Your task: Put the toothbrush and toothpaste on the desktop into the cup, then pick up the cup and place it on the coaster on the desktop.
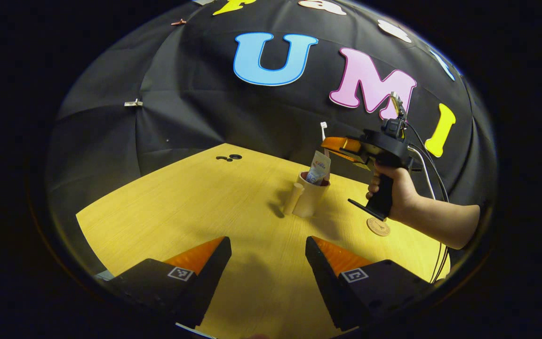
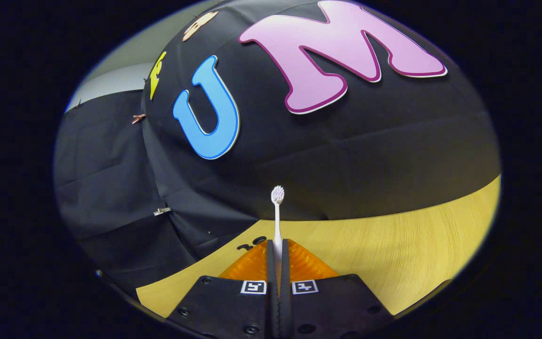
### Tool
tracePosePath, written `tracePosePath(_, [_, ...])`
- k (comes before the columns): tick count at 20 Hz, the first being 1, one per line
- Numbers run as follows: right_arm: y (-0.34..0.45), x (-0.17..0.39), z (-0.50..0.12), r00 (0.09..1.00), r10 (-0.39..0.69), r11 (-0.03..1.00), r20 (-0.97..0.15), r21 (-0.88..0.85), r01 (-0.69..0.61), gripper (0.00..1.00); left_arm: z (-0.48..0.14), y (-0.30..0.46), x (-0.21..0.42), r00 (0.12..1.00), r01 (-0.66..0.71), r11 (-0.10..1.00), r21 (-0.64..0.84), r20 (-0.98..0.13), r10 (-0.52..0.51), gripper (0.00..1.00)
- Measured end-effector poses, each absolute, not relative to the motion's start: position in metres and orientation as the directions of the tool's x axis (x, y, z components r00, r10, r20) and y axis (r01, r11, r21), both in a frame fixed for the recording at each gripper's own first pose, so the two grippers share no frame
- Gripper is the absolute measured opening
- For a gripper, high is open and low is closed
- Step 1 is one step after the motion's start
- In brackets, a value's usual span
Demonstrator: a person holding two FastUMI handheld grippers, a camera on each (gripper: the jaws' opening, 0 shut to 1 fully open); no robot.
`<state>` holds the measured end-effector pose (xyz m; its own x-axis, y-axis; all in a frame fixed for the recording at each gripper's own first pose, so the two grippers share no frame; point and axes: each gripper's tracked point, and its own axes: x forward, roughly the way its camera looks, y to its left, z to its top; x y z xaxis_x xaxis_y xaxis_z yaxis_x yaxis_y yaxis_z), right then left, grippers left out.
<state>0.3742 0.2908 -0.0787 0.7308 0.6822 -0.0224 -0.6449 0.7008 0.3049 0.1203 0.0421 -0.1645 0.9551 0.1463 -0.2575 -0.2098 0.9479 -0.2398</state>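
A cream cup (image 1: 309,200) with a handle on its left stands upright on the wooden table (image 1: 195,207). A toothpaste tube (image 1: 319,168) sticks out of the cup. Just above the cup's rim, my right gripper (image 1: 330,142), held by a hand (image 1: 395,190), is shut on a white toothbrush (image 1: 323,126) that stands upright, bristles on top. The right gripper view has the toothbrush (image 2: 277,216) pinched between the fingers of my right gripper (image 2: 278,252); its lower end is hidden. My left gripper (image 1: 268,256) stands open over the near table, well short of the cup. A round coaster (image 1: 378,226) lies right of the cup.
Small dark objects (image 1: 230,157) lie at the table's far edge, also seen as dark objects (image 2: 252,245) in the right gripper view. Cables (image 1: 433,179) trail from the right gripper along the person's forearm. The black cloth wall closes the back of the table.
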Motion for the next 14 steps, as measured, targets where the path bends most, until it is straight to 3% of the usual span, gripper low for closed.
tracePosePath(10, [0.293, 0.378, -0.118, 0.743, 0.667, 0.736, -0.059, 0.206, -0.645, 0.06, -0.179, 0.037, 0.128, 0.950, -0.200, 0.955, -0.221, -0.283, 0.133, 0.98])
tracePosePath(14, [0.286, 0.366, -0.123, 0.742, 0.666, 0.739, -0.074, 0.200, -0.644, 0.11, -0.176, 0.030, 0.133, 0.955, -0.174, 0.962, -0.212, -0.276, 0.111, 0.98])
